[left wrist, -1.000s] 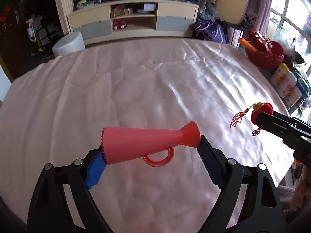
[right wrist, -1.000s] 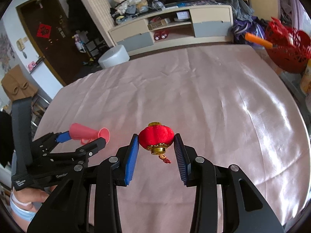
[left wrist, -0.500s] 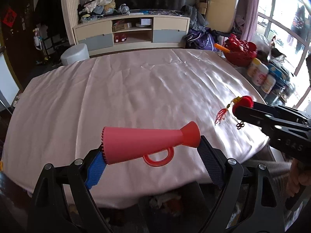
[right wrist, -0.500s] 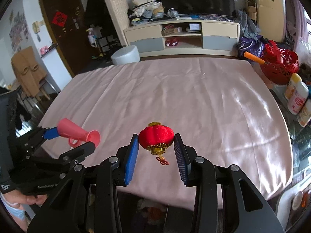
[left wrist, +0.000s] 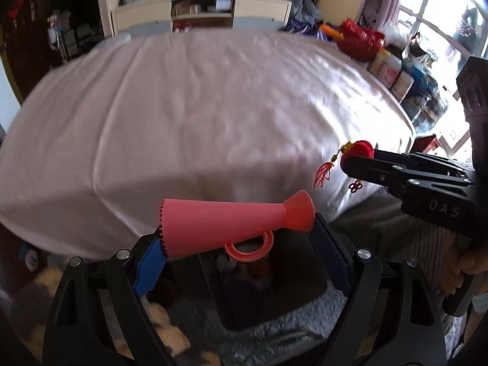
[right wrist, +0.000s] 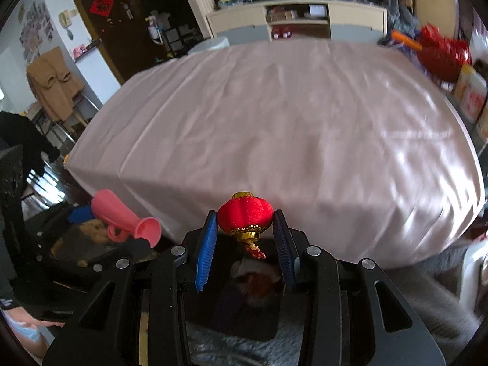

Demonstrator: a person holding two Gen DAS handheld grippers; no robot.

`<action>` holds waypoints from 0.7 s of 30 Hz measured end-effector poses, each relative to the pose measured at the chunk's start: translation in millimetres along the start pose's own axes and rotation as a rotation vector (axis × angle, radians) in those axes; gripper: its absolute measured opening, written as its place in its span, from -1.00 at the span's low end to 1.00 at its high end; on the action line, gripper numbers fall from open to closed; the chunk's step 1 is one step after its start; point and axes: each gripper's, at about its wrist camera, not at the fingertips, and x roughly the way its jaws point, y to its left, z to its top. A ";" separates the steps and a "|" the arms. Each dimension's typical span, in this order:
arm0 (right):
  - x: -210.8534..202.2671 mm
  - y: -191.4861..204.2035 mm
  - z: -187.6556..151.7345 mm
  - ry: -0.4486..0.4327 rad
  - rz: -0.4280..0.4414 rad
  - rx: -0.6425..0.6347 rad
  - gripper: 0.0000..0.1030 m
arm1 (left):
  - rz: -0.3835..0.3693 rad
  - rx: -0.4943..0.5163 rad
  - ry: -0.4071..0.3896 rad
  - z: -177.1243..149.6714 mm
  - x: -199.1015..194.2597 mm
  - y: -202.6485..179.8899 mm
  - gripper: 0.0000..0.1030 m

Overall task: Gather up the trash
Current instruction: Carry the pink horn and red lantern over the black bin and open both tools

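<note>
Pink plastic horn and red velvet lantern, both now carried off the bed and hanging over the bin.

Since a moment ago both hands have drawn back from the pink satin bedspread [left wrist: 213, 97] to its near edge; the left gripper [left wrist: 238, 238] pinches the pink plastic toy horn [left wrist: 225, 222] end to end, the right gripper [right wrist: 244, 238] pinches the small red velvet lantern [right wrist: 245, 213]. Below them sits a dark open bin [left wrist: 274, 299], already holding blurred scraps; dropping looks next.
</note>
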 end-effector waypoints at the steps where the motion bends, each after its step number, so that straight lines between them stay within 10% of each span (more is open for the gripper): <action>1: 4.1 -1.5 -6.6 0.012 0.006 0.015 -0.26 | -0.006 -0.006 0.015 -4.9 4.4 0.8 0.61; 21: 79.8 -11.5 -64.4 0.208 0.001 0.101 -0.24 | -0.063 -0.043 0.223 -73.7 81.2 7.8 0.61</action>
